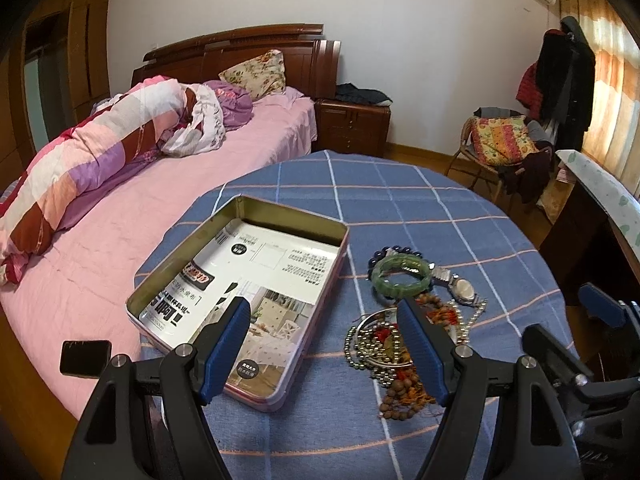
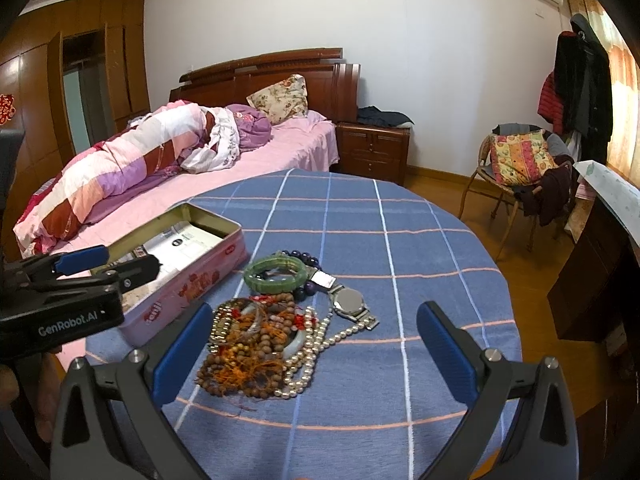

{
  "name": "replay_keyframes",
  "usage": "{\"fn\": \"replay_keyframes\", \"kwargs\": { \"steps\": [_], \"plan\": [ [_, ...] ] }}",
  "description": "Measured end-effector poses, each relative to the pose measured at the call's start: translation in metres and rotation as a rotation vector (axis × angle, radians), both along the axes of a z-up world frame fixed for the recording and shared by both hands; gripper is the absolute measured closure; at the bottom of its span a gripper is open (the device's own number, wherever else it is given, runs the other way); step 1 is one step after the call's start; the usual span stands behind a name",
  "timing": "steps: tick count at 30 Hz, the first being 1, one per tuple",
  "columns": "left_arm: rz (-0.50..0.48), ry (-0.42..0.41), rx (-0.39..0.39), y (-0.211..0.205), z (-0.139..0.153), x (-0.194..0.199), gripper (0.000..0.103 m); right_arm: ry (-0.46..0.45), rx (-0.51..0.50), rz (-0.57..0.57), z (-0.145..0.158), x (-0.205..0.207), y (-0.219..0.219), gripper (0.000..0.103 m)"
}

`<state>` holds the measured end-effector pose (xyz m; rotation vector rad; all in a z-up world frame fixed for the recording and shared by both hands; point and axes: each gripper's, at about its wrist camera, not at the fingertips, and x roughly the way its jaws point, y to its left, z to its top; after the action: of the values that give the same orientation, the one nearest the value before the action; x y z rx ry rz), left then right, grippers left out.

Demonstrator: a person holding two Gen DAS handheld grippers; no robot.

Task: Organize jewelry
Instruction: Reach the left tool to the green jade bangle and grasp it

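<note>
An open pink tin box lined with printed paper sits on the blue checked tablecloth; it also shows in the right wrist view. Beside it lies a jewelry pile: a green jade bangle, a silver wristwatch, a pearl necklace, brown wooden beads and dark purple beads. My left gripper is open and empty, above the box's near right corner and the pile's left edge. My right gripper is open and empty, just short of the pile.
The round table stands next to a bed with pink sheets. A black phone lies on the bed by the table. A wicker chair with clothes and a dark cabinet stand to the right.
</note>
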<state>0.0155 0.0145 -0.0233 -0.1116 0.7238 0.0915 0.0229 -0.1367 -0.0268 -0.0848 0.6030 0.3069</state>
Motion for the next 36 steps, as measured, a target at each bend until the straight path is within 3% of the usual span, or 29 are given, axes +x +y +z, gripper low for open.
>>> {"fn": "replay_keyframes", "kwargs": {
  "steps": [9,18,24,28,36],
  "plan": [
    [-0.039,0.059,-0.045,-0.004,-0.021,0.007,0.027,0.043,-0.017,-0.068,-0.015,0.016,-0.035,0.0],
    [-0.117,0.088,-0.005,-0.031,-0.035,0.011,0.027,0.071,-0.013,-0.089,-0.022,0.023,-0.049,0.0],
    [-0.172,0.06,0.02,-0.049,-0.03,0.013,0.027,0.092,-0.024,-0.083,-0.032,0.025,-0.047,0.0],
    [-0.188,0.044,0.059,-0.059,-0.027,0.03,0.027,0.103,-0.024,-0.08,-0.034,0.028,-0.047,0.0],
    [-0.182,0.092,0.069,-0.063,-0.039,0.078,0.028,0.11,-0.003,-0.11,-0.035,0.034,-0.057,0.0]
  ]
}}
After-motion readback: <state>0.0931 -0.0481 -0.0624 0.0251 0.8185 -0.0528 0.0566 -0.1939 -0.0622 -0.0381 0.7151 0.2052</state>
